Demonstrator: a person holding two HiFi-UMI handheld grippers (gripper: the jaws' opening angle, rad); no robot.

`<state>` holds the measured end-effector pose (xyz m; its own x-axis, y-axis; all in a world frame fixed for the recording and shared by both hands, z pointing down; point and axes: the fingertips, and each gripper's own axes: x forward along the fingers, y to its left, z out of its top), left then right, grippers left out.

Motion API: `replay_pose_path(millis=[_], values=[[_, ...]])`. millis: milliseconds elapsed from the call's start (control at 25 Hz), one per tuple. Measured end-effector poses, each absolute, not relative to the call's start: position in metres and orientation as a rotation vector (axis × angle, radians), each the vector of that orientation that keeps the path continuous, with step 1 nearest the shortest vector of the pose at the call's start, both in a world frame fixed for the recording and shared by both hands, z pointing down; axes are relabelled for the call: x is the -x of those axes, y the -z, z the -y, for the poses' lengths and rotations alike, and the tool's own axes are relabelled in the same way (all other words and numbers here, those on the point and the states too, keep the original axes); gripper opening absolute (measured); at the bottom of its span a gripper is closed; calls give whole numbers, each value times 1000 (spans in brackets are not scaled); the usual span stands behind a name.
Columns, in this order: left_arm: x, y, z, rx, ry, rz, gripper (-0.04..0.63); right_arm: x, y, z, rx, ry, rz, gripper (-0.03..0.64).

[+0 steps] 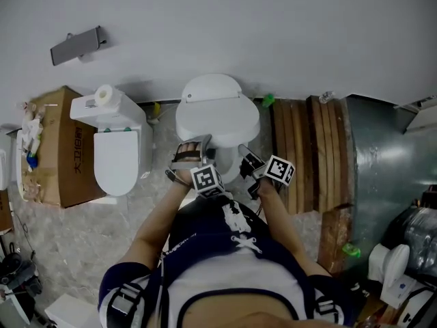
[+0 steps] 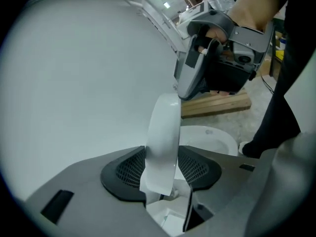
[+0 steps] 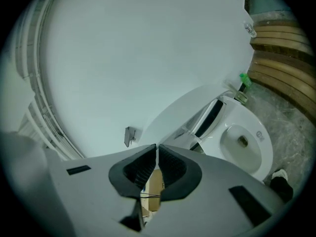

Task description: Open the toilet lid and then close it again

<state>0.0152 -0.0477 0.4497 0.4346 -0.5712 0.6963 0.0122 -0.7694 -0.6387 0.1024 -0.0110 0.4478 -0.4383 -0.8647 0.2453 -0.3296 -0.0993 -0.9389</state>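
Two tools: left tool (image 1: pixel 192 149) and right tool (image 1: pixel 249 159) are side by side at the front of the toilet (image 1: pixel 212 87), which stands on the floor against the wall.
Left tool: spread wide, the lid's front rim standing between its pads (image 2: pixel 131 169) but not pinched.
Lid (image 2: pixel 165 132): lifted off the seat and seen edge-on in the left gripper view, rising from between the left jaws.
Right tool: pressed together with nothing between the jaws, and just beside the top of the lid's rim. Whether it touches the rim I cannot tell.
Lid from right tool: beyond the jaws and off to the right, tilted up toward the wall.
Bowl (image 3: pixel 242 144): uncovered, below the lid.
Nearby: second toilet (image 1: pixel 116 156) to the left, planks (image 1: pixel 307 149) to the right.
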Motion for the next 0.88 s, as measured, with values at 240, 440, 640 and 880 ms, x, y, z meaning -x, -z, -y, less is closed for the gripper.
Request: replay_pose_path(millis=[240,440,640,880], values=[[-20,-437,68,2220,1336,-508,219,-107,-435,29,1345,1458,-1838,15],[-22,-431,78,2245,1325,-485,222,-106,-426,36,1535,1337,-2050,15],[-27,-421,91,2288,1299,-481,222,-100,-399,45,1992,765,-2508,15],[-28,-411,108,2324,1257,-481,222,-72,-395,64,2366,-212,-3075,17]])
